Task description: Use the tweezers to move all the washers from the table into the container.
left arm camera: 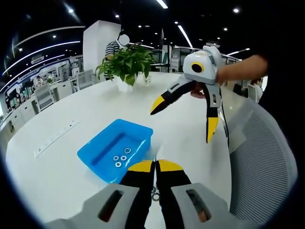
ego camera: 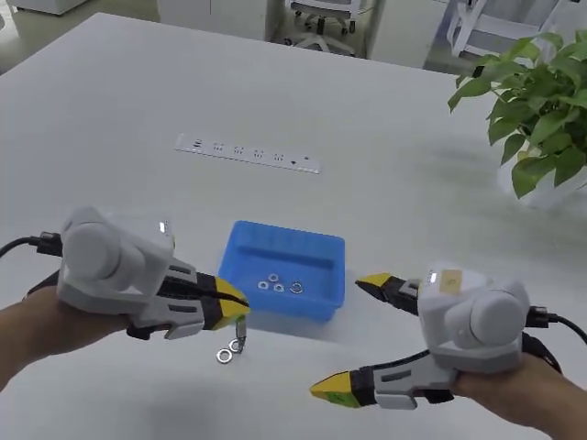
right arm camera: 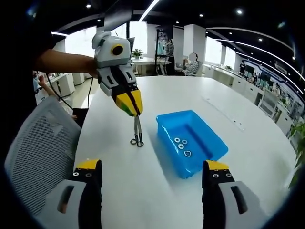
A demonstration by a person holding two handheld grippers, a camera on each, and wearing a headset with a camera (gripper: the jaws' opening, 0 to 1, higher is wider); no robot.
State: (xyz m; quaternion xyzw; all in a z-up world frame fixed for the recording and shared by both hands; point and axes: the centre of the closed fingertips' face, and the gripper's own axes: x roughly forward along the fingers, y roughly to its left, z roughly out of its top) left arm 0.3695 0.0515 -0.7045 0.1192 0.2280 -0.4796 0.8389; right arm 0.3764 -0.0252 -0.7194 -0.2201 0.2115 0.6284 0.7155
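The white table (ego camera: 138, 119) is the biggest thing here, and everything's laid out on it. A potted plant (ego camera: 541, 101) is parked well past the blue container (ego camera: 303, 310), off beyond its far right corner in the head view. A long white power strip (ego camera: 248, 153) is laid flat out past the container's far side, well apart from it.

The left gripper (ego camera: 237, 304) is held just off the container's front left corner. Its jaws are pressed together on the tweezers (right arm camera: 137, 128), which are pointed down at the table. In the left gripper view (left arm camera: 155, 164) the two yellow tips are seen tight against each other. The right gripper (ego camera: 337, 335) is held near the container's right side with its jaws spread wide apart, and the same gap is seen in its own view (right arm camera: 152, 164).

Four washers (ego camera: 278, 284) are clustered on the container's floor. Two washers (ego camera: 225, 355) are left on the table just in front of the container's front left corner, right at the tweezer tips. Whether one is actually pinched can't be made out.
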